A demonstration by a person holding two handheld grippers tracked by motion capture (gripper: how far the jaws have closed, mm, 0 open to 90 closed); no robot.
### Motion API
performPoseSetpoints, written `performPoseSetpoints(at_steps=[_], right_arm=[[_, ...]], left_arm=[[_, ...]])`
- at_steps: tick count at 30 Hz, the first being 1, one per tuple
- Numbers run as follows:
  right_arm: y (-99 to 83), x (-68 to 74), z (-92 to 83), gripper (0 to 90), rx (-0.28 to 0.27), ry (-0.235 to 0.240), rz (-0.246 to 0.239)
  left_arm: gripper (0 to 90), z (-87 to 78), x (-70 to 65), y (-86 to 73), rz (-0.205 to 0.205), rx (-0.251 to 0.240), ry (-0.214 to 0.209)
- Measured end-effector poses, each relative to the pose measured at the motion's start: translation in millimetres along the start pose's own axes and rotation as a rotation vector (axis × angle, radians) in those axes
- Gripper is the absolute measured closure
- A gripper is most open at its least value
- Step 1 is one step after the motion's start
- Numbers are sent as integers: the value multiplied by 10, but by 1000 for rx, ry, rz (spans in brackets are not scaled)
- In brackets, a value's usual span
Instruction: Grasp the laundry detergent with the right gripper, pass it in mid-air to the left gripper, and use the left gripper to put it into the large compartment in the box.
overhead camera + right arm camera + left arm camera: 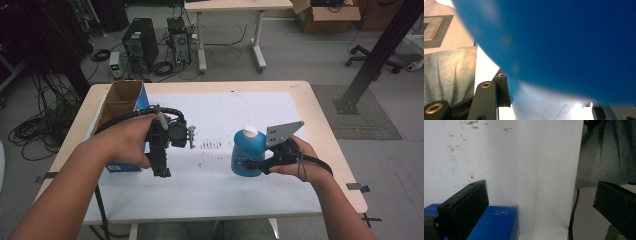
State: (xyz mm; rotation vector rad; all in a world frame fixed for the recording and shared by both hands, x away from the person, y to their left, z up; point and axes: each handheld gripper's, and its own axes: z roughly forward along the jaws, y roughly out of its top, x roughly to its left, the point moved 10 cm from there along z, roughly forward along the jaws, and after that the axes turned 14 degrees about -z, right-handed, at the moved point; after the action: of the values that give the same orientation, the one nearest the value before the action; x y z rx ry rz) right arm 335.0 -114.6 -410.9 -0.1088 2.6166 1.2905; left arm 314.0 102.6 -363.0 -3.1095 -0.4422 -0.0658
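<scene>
Right hand-held gripper [250, 165] | clamps blue bottle [247, 154] | above table [210, 87]

**Colours on the table**

The bottle [247, 155] is bright blue with a white cap [249, 132]; in the right gripper view its body [564, 45] is deep blue and turns pale near the bottom. The table [320, 125] is light wood, and a white sheet [220, 185] with small brown stains covers it. The open box [120, 102] is brown cardboard inside and blue outside, with white print. Both grippers, the left gripper [162, 150] and the right gripper [272, 157], are black; the right one carries a grey plate.
</scene>
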Motion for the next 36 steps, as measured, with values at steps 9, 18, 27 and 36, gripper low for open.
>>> performPoseSetpoints(at_steps=[9,18,27,36], right_arm=[[129,133,285,455,-8,70,-26],[255,219,625,455,-18,115,-48],[400,262,836,454,-47,136,-53],[422,253,963,453,-25,140,-56]], left_arm=[[2,-15,-23,101,17,-1,-8],[2,-65,-57,188,35,-5,-13],[2,-85,-74,234,38,-1,-20],[2,-109,-90,290,50,5,-18]])
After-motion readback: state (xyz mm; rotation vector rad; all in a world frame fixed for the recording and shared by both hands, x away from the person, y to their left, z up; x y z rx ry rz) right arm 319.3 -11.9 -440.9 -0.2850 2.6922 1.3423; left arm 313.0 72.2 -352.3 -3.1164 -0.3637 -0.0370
